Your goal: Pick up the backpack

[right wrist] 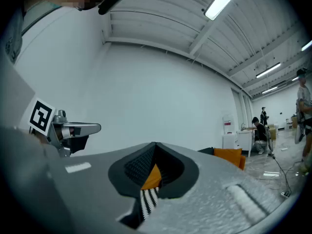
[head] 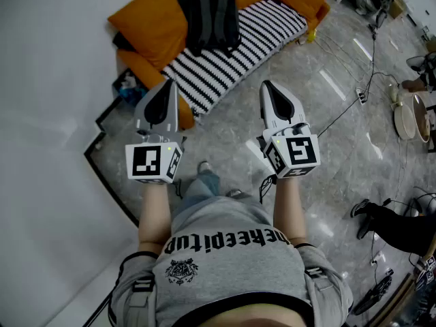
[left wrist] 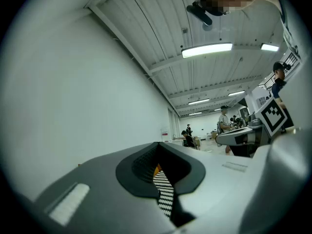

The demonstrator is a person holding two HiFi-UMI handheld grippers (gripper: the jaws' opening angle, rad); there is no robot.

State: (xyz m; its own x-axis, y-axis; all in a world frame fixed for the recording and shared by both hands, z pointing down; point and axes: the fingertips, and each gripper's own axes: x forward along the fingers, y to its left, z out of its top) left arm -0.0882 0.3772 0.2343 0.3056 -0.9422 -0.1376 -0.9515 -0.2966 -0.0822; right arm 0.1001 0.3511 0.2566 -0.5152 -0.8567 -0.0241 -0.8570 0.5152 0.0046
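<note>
The black backpack [head: 212, 19] lies on the far end of a striped daybed, between orange cushions. Both grippers are held level in front of the person's chest and point toward the daybed, well short of the backpack. In the head view the left gripper [head: 166, 86] has its jaws together, with nothing in them. The right gripper [head: 266, 85] beside it looks the same, jaws tapering to one tip. In the left gripper view the left gripper [left wrist: 158, 145] shows only a narrow slit with striped fabric behind it. The right gripper [right wrist: 154, 145] shows a similar slit with orange and stripes.
The daybed [head: 231, 56] has a black-and-white striped cover and orange cushions [head: 151, 20], and stands against a white wall [head: 48, 80]. Cables [head: 354, 94] run over the grey marble floor. Someone's dark leg and shoe [head: 392, 223] are at the right. Other people stand far back in the hall.
</note>
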